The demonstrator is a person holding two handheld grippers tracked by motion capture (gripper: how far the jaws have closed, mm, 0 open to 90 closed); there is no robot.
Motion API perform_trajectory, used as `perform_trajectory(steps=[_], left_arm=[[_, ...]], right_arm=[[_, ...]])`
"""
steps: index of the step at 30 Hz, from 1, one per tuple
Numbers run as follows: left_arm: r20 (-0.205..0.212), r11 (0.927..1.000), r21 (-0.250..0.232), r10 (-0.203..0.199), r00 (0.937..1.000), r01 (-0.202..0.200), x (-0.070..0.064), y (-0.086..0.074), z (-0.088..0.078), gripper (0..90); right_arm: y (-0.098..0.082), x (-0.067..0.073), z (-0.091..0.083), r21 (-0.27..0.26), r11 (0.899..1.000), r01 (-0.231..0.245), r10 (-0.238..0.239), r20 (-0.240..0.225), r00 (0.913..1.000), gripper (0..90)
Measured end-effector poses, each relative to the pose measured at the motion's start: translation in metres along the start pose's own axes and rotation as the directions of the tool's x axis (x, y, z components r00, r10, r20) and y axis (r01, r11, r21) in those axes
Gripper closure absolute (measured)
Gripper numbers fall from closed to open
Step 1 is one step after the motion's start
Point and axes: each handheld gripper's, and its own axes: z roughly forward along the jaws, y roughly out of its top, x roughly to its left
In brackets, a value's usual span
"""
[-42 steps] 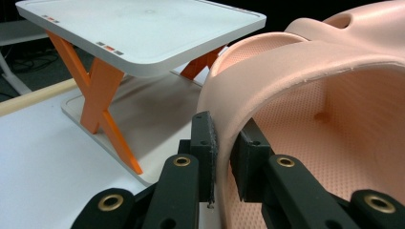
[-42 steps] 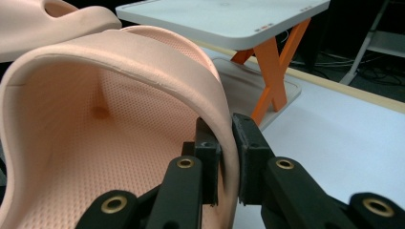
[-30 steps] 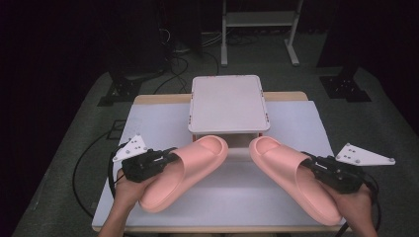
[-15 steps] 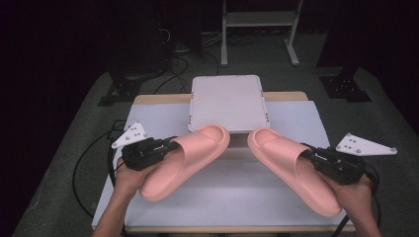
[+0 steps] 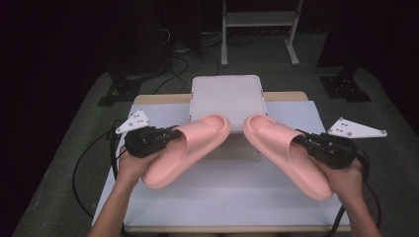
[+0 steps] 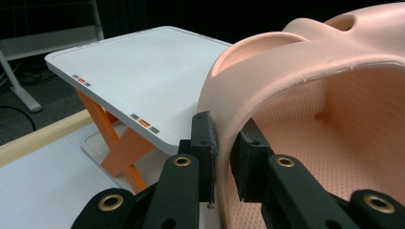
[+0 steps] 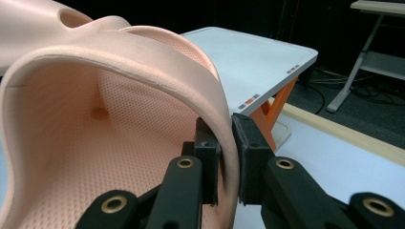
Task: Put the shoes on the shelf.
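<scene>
**Both slides in the air, heading for the stand**

Left claw (image 5: 170, 134) is clamped tight on the strap edge of the left pink slide (image 5: 190, 148), and you can see it plainly in the left gripper view: the black pads (image 6: 205, 143) pinch the strap wall (image 6: 224, 119) from both sides. Mirror image on the other side, with the right claw (image 5: 302, 141) shut on the strap of the right pink slide (image 5: 286, 150), strap rim (image 7: 224, 129) squeezed between its two pads in the right gripper view.

Where are the shoes? Both are held over the white-covered bench (image 5: 222, 197), toes pointing forward and inward, tips just at the near edge of the small white stand (image 5: 227, 96). That stand sits on orange cross-legs (image 6: 114, 138), and its top slopes.

By my reading, the step in hand is carrying the pair up onto that platform. To do it well: keep both grips firm, because each pinch sits at the side of the strap and the long sole will want to droop. Bring the toes clear of the platform's near lip before moving forward, or a toe could catch and shove the light stand back. Keep the pair level and evenly spaced so the toes don't collide in the middle. Set the soles flat on the slope before easing off.
</scene>
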Motion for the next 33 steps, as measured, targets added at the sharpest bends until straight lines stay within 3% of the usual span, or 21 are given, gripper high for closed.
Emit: perform_trajectory(steps=[18, 33], left_arm=[[-0.039, 0.9999, 0.007, -0.008, 0.9992, 0.008, 0.021, 0.026, 0.024, 80.3], [-0.065, 0.9999, 0.001, -0.017, 0.9978, 0.017, 0.032, 0.04, 0.035, 80.4]], right_arm=[[0.026, -0.013, 0.029, -0.002, 1.0, -0.001, 0.002, 0.038, 0.9993, 81.0], [0.037, -0.019, 0.041, -0.014, 1.0, -0.002, 0.003, 0.06, 0.9982, 81.0]])
